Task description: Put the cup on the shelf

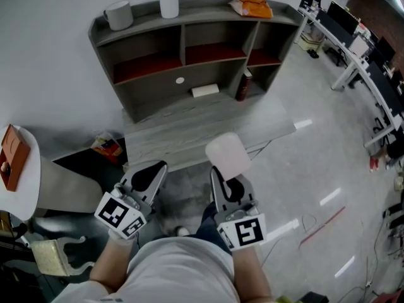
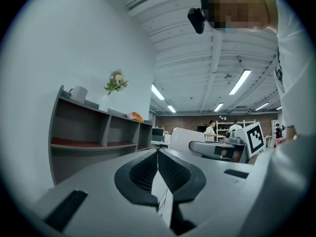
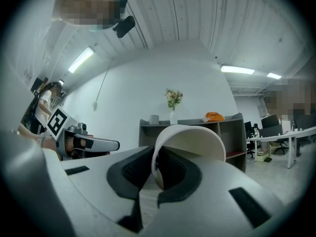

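Near: left gripper [image 2: 158, 154] jaws are pressed together, empty | white cup [image 3: 190, 142] is pinched by its rim in right gripper [image 3: 153, 167], near grey table [image 1: 189, 134] edge | far: shelf [image 1: 189, 49] is set against wall [image 1: 50, 62], glossy floor [image 1: 309, 156] beside | flowers [image 3: 173, 98] are shown whole only in gripper views.

white shirt [image 1: 183, 267], grey marker-cubed grippers [image 1: 163, 165] [image 1: 214, 170]

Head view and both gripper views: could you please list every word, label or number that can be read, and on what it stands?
None can be read.
Cube of the left gripper and cube of the right gripper: black-and-white square patterns, no letters.
Orange packet on the shelf: print too blurred.
Colourful packet ahead of the left gripper: too small.
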Action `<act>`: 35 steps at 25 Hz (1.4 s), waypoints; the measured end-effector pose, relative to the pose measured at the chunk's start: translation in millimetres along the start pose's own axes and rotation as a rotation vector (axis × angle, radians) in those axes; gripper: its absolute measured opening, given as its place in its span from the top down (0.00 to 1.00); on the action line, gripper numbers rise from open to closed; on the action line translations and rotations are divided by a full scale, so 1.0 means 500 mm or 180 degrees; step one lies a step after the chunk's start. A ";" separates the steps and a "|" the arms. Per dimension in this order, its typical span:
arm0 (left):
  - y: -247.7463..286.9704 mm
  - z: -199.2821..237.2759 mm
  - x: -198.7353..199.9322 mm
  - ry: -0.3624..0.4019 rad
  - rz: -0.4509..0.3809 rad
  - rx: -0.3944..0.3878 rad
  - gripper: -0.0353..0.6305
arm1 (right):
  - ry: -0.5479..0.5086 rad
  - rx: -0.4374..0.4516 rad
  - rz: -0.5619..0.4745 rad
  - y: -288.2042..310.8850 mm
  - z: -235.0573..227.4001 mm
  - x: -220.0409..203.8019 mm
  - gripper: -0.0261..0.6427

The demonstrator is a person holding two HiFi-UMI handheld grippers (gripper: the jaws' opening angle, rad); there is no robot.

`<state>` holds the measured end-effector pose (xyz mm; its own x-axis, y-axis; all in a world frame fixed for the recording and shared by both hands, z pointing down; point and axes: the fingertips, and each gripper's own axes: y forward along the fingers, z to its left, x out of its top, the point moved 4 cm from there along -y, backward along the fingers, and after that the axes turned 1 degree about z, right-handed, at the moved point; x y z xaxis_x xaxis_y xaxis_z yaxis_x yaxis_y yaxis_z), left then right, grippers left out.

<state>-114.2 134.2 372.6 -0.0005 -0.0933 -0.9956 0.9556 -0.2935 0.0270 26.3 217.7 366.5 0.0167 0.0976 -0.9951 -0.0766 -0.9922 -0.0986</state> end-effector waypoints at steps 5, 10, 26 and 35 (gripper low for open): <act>0.086 0.042 -0.009 -0.0007 0.0066 0.0065 0.92 | 0.0059 0.0050 0.0041 0.063 -0.082 -0.026 0.91; 0.195 0.098 -0.012 -0.0029 0.0129 0.0156 0.92 | 0.0097 0.0146 0.0093 0.146 -0.181 -0.054 0.91; 0.475 0.258 0.021 -0.0144 0.0154 0.0713 0.92 | 0.0103 0.0784 0.0188 0.414 -0.428 -0.064 0.91; 0.526 0.306 0.035 -0.0148 0.0074 0.1122 0.92 | -0.0059 0.1417 0.0237 0.527 -0.451 -0.062 0.91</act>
<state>92.0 -90.3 375.9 -0.0013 -0.1447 -0.9895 0.7950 -0.6003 0.0867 230.2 -64.1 373.4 -0.0227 0.0327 -0.9992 -0.4985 -0.8667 -0.0170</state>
